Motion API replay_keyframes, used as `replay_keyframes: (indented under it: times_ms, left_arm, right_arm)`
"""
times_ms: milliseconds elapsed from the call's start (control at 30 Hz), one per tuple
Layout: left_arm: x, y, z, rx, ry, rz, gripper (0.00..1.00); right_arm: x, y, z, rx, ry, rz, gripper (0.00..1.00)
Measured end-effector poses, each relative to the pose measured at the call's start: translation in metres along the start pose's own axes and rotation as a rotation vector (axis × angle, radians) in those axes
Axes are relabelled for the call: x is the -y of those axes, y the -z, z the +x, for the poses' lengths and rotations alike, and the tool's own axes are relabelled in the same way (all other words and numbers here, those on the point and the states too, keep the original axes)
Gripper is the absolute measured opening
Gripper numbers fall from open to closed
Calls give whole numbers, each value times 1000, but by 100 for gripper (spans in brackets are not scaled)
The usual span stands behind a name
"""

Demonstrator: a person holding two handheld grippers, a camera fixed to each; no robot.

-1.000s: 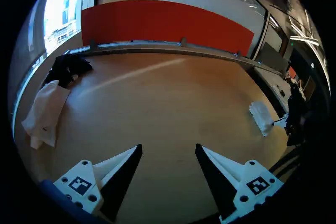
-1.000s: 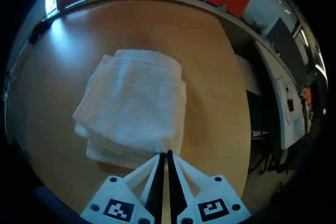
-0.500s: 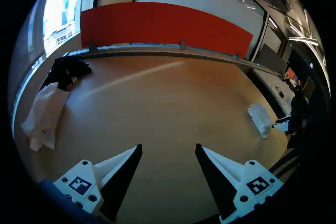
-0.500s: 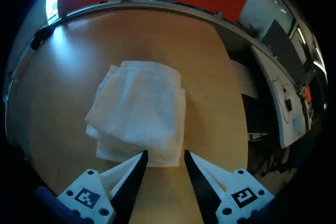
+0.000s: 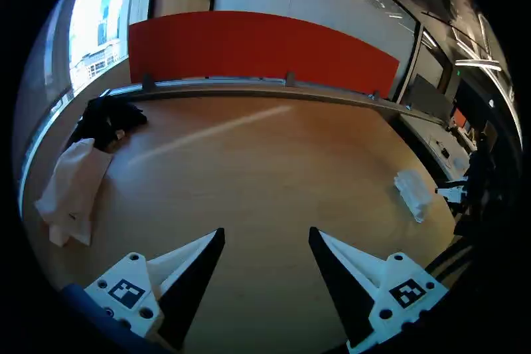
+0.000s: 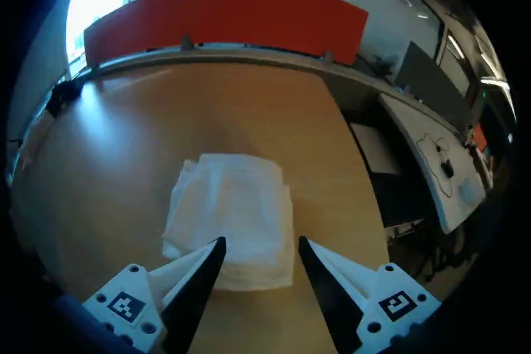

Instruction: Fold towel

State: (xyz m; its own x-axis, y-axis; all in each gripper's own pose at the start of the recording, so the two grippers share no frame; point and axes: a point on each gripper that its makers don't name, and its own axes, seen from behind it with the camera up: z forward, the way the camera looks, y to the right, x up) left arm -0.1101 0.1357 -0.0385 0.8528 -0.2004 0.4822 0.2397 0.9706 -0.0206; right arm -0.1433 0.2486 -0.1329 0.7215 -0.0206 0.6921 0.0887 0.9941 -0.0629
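A white towel, folded into a thick square, lies flat on the wooden table in the right gripper view. My right gripper hovers open just in front of its near edge, fingers apart and touching nothing. In the left gripper view the same folded towel appears small at the table's far right, with the other gripper beside it. My left gripper is open over bare wood, holding nothing. A second white cloth lies unfolded at the left edge.
A dark bundle sits at the far left corner beside the loose cloth. A red partition runs along the table's far edge. Past the right edge stands a neighbouring desk with cables and a dark chair.
My right gripper opened, let go of the folded towel and drew back and up from it. The left gripper has barely moved.
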Motion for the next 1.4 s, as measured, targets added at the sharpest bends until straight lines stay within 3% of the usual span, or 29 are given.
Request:
replay_keyframes:
  times_ms: [300,733,1000,1400]
  left_arm:
    - [12,-4,25,-86,-18,30,94]
    - [37,-10,73,-272,-5,87,94]
    - [56,-8,104,-401,19,127,94]
    - [73,-8,122,-475,-5,151,94]
  right_arm:
    - [18,18,55,-209,-64,-9,84]
    - [54,51,142,-467,-79,-17,85]
    - [85,63,183,-552,-87,-12,85]
    - [146,79,231,-648,-62,19,85]
